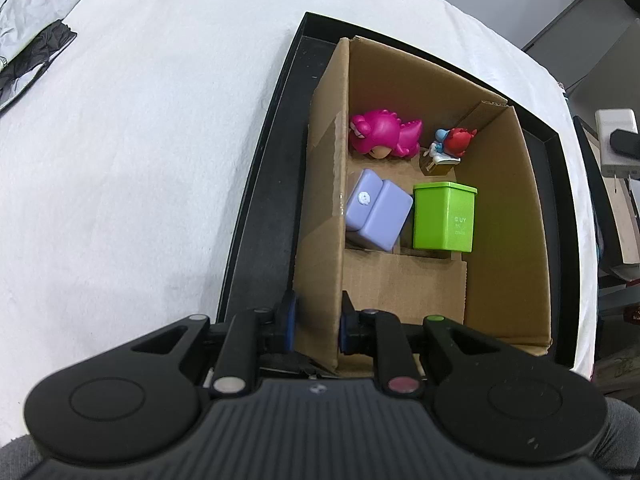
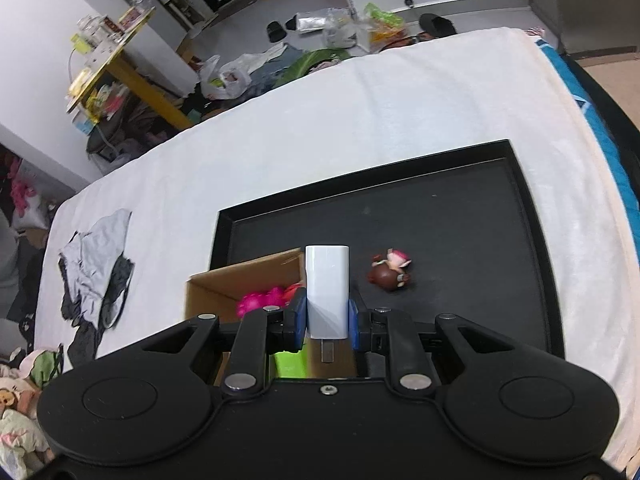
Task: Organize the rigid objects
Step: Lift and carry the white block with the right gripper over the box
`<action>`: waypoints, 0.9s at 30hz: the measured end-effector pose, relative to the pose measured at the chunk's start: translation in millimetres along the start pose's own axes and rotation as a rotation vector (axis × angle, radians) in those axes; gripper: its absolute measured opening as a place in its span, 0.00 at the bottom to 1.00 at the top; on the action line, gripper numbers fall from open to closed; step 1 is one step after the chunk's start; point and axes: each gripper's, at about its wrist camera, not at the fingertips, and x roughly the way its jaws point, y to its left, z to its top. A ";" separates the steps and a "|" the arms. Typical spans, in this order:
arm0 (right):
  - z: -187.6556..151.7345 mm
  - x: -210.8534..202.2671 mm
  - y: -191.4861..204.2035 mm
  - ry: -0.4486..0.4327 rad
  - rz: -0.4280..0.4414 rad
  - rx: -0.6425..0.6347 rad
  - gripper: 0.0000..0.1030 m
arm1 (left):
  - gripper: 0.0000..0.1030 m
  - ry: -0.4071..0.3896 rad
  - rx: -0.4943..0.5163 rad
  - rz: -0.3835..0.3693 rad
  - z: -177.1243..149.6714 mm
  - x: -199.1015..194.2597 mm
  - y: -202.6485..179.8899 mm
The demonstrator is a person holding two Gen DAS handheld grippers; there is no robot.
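Left gripper (image 1: pixel 316 326) pinched the box (image 1: pixel 320 184) wall to steady it; right gripper (image 2: pixel 326 316) pinched the charger (image 2: pixel 327 288), box just below-left, for dropping in.

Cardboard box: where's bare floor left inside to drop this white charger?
Inside the cardboard box, the left side is crowded: pink dinosaur, red-and-blue figure, purple case and green tin. Bare cardboard remains in front of the case and tin, and in the strip right of the tin along the right wall. The right gripper holds the white charger.
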 end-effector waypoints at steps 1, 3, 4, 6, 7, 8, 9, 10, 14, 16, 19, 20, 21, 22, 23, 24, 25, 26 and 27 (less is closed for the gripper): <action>-0.4 -0.2 4.7 0.003 0.005 -0.010 0.20 | 0.18 0.000 0.000 -0.002 -0.2 0.0 0.5; -1.6 0.5 13.2 0.010 0.015 -0.028 0.20 | 0.18 -0.002 0.001 -0.004 -0.8 0.4 1.2; -2.7 1.0 17.9 0.016 0.023 -0.037 0.20 | 0.18 -0.002 0.001 -0.004 -0.9 0.5 1.3; -5.1 4.0 27.4 0.030 0.037 -0.055 0.20 | 0.18 -0.002 0.000 -0.007 -0.9 0.7 2.1; -6.5 6.0 32.3 0.037 0.041 -0.065 0.20 | 0.18 -0.001 -0.001 -0.009 -0.9 0.6 2.8; -8.0 8.2 37.3 0.045 0.045 -0.077 0.20 | 0.18 -0.001 -0.003 -0.012 -0.7 0.6 3.6; -9.7 10.5 42.2 0.052 0.048 -0.087 0.20 | 0.18 -0.001 -0.005 -0.014 -0.6 0.2 4.4; -11.3 13.0 46.9 0.060 0.050 -0.096 0.20 | 0.19 -0.001 -0.007 -0.017 -0.5 0.1 5.1; -15.6 21.3 63.6 0.086 0.054 -0.127 0.20 | 0.19 -0.002 -0.005 -0.023 -0.5 -0.2 6.4; -17.3 26.0 71.5 0.097 0.057 -0.141 0.20 | 0.19 -0.002 -0.002 -0.026 -0.7 -0.1 6.7; -20.1 33.0 82.2 0.111 0.057 -0.157 0.20 | 0.19 0.000 -0.007 -0.037 -0.4 -0.2 8.9; -21.0 35.6 85.6 0.117 0.056 -0.162 0.20 | 0.20 0.000 -0.009 -0.042 -0.6 -0.3 9.6; -21.4 38.5 88.3 0.122 0.055 -0.165 0.20 | 0.20 0.000 -0.010 -0.045 -0.6 -0.4 9.9; -21.8 41.5 91.5 0.126 0.055 -0.169 0.20 | 0.20 0.000 -0.008 -0.046 -0.5 -0.3 9.9; -22.2 44.9 94.6 0.131 0.053 -0.173 0.20 | 0.20 0.000 -0.007 -0.046 -0.3 -0.2 9.9; -22.8 48.4 97.6 0.136 0.049 -0.178 0.20 | 0.20 -0.001 -0.006 -0.047 -0.1 -0.2 9.9; -23.2 52.0 100.9 0.141 0.046 -0.182 0.20 | 0.20 -0.004 -0.006 -0.047 0.0 -0.4 10.0; -24.1 56.2 104.4 0.147 0.042 -0.186 0.20 | 0.20 -0.005 -0.006 -0.048 0.2 -0.4 10.5; -25.0 59.6 107.1 0.152 0.039 -0.190 0.20 | 0.20 -0.005 -0.007 -0.051 0.2 -0.2 11.0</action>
